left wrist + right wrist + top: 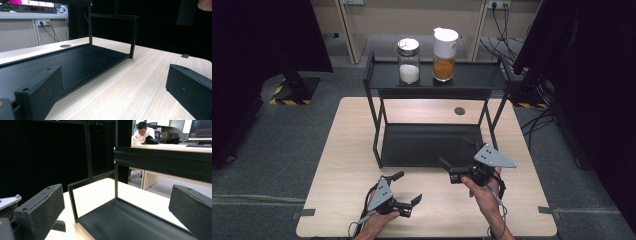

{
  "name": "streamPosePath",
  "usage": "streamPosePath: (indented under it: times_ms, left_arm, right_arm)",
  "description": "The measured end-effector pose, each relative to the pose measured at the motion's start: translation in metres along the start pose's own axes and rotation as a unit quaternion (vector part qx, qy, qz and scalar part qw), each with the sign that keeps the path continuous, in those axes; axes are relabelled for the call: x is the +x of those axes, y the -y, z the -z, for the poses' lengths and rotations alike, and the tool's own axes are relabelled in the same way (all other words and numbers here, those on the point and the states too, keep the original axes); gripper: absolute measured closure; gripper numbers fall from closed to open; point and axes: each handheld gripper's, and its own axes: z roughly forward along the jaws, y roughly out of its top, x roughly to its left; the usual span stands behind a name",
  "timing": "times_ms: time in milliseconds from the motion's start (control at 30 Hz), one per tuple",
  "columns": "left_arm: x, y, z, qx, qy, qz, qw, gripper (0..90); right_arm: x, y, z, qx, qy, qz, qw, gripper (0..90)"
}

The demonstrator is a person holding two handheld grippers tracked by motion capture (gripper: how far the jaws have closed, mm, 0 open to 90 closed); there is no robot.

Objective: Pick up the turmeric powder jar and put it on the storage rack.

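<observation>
Rack, black, two-tier, sits mid-frame on the table; its lower tray is bare. Top shelf, upper centre: glass jar with white contents, and just right of it a white-lidded jar of orange powder. Left gripper, lower centre-left, jaws apart, holding nothing. Right gripper, just at the tray's front edge, jaws apart, also holding nothing.

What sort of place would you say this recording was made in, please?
Most likely a lab or office set up for recording: a light wooden table with a black two-tier rack stands between dark curtains, with wall sockets and cables behind and desks with monitors beyond.
</observation>
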Motion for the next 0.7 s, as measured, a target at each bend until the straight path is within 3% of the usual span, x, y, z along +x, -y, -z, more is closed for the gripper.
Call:
streamPosePath:
  times_ms: [700]
  left_arm:
    - [0.001, 0.001, 0.0, -0.001, -0.002, 0.006, 1.0, 0.8]
  right_arm:
    - [0.013, 0.047, 0.01, 0.017, -0.015, -0.018, 0.9996, 0.6]
